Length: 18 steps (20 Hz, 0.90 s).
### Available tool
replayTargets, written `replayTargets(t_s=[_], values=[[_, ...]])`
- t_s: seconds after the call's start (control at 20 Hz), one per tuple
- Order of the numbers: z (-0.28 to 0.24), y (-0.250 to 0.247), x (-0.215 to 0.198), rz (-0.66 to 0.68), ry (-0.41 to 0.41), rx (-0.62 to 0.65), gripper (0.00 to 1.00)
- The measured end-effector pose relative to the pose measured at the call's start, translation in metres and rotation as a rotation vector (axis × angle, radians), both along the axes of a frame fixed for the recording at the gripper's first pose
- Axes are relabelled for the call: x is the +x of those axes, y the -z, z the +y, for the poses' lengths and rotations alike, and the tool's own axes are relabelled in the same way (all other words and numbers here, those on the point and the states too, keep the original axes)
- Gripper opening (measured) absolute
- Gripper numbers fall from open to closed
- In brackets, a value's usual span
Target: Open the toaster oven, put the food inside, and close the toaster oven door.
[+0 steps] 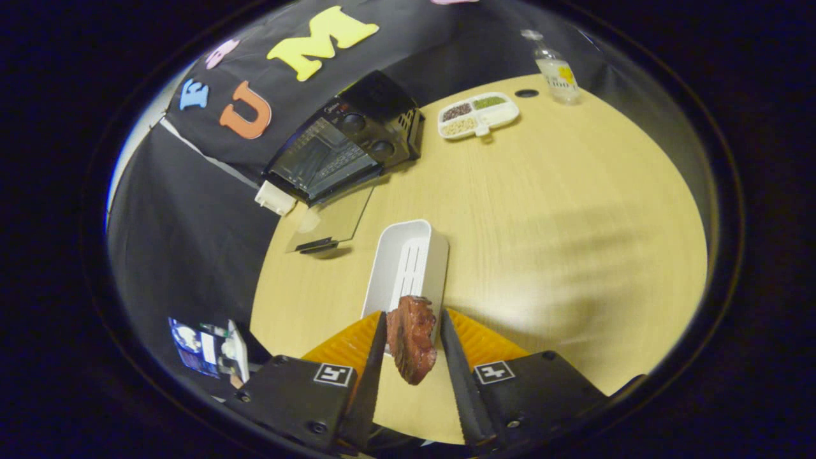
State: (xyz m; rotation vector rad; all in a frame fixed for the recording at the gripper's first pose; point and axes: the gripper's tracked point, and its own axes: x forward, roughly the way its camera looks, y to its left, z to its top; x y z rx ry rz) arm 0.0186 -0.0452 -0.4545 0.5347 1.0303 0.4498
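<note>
My gripper (412,319) is shut on a reddish-brown piece of food (412,338), which hangs between the two fingers above the table. Just beyond the fingertips lies a white slotted tray (401,261), long side pointing away. Farther off stands the black toaster oven (347,143) at the table's far edge by the booth wall. Its glass door (331,223) is folded down flat onto the table, handle toward me, and the wire rack inside shows through the opening.
A white divided dish (478,115) with beans and grains sits beyond the oven to its right. A clear bottle (558,70) stands behind it near a dark hole in the round wooden table (542,210). Some small items lie on the floor left of the fingers.
</note>
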Motion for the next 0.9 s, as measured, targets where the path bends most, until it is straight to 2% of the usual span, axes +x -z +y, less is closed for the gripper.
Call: replayTargets(t_s=[0.05, 0.1, 0.2, 0.35, 0.6, 0.9], values=[[0.000, 0.001, -0.001, 0.023, 0.013, 0.025, 0.51], [-0.003, 0.002, -0.001, 0.049, 0.028, 0.051, 0.36], [-0.001, 0.001, -0.003, 0.104, 0.047, 0.098, 0.21], [-0.008, -0.011, 0.000, 0.085, 0.059, 0.092, 0.17], [-0.009, -0.067, 0.017, -0.012, 0.115, 0.106, 0.17], [0.045, -0.117, 0.042, -0.133, 0.149, 0.127, 0.17]])
